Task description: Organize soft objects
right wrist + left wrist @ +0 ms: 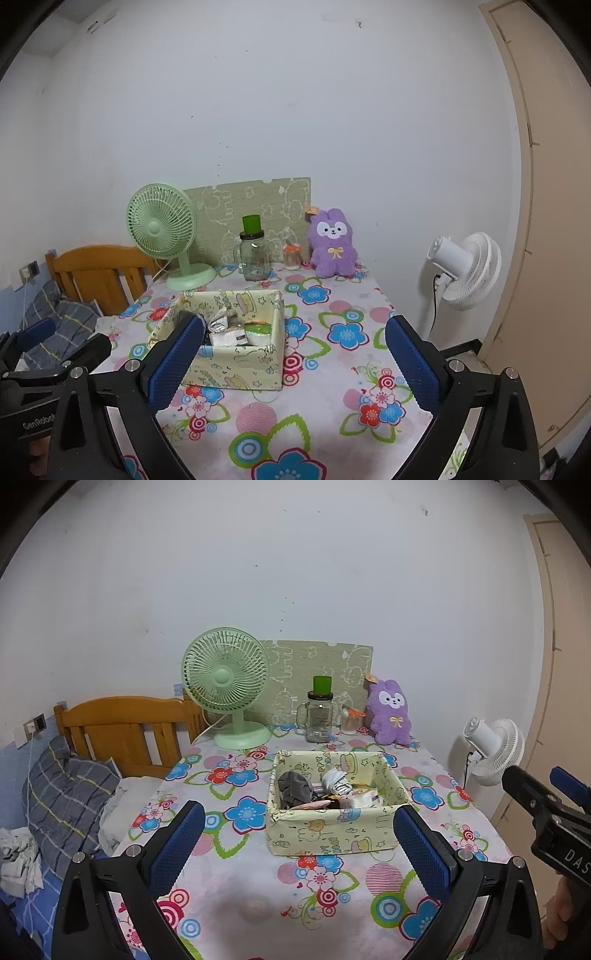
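Both grippers, left [299, 825] and right [295, 341], hovered spread wide, holding nothing, before fabric box [332, 832]; purple plush [391, 712] sat upright behind box.

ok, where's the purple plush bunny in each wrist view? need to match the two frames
Left wrist: purple plush bunny sits right of centre, at the table's far edge against the wall, beyond the fabric box.
Right wrist: bunny is just right of centre, also at the far edge, beyond and right of the box.
Shared landmark: the glass jar with green lid, left of the bunny in both.
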`<move>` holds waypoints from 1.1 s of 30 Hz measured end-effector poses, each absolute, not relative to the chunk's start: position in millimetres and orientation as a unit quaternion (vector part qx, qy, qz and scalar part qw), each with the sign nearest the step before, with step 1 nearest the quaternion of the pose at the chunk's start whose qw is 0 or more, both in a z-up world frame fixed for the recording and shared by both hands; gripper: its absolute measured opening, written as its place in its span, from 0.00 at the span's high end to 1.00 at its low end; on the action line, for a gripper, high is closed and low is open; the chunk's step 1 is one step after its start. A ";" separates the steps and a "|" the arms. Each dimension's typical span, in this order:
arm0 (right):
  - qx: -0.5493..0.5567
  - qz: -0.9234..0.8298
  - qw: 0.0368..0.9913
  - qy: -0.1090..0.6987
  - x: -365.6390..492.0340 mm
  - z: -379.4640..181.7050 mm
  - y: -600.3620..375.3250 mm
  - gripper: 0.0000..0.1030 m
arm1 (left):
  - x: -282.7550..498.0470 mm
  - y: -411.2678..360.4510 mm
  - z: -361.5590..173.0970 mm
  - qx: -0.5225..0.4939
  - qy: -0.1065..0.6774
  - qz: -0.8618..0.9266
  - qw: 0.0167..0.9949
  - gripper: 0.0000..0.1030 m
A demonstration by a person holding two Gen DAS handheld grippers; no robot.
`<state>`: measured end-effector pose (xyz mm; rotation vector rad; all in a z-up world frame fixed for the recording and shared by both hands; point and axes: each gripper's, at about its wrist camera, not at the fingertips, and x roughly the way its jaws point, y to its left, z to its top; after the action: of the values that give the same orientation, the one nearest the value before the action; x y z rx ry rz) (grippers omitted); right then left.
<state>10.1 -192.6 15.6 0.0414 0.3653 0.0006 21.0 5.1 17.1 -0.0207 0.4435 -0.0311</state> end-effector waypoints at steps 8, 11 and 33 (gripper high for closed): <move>0.025 -0.003 0.982 0.187 7.2 9.6 -192.1 0.03 | 20.2 10.8 13.5 -0.015 0.222 -0.013 0.975 0.00; 0.023 -0.004 0.982 0.188 7.8 8.1 -191.3 0.03 | 20.8 10.7 11.8 -0.016 0.224 -0.014 0.974 0.00; 0.014 0.009 0.981 0.192 18.3 7.9 -189.7 0.02 | 23.6 8.9 15.6 -0.014 0.216 -0.004 0.976 0.00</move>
<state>18.3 -189.7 7.9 0.0275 0.3865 0.0189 23.6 8.9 15.6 -0.0290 0.4358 -0.0074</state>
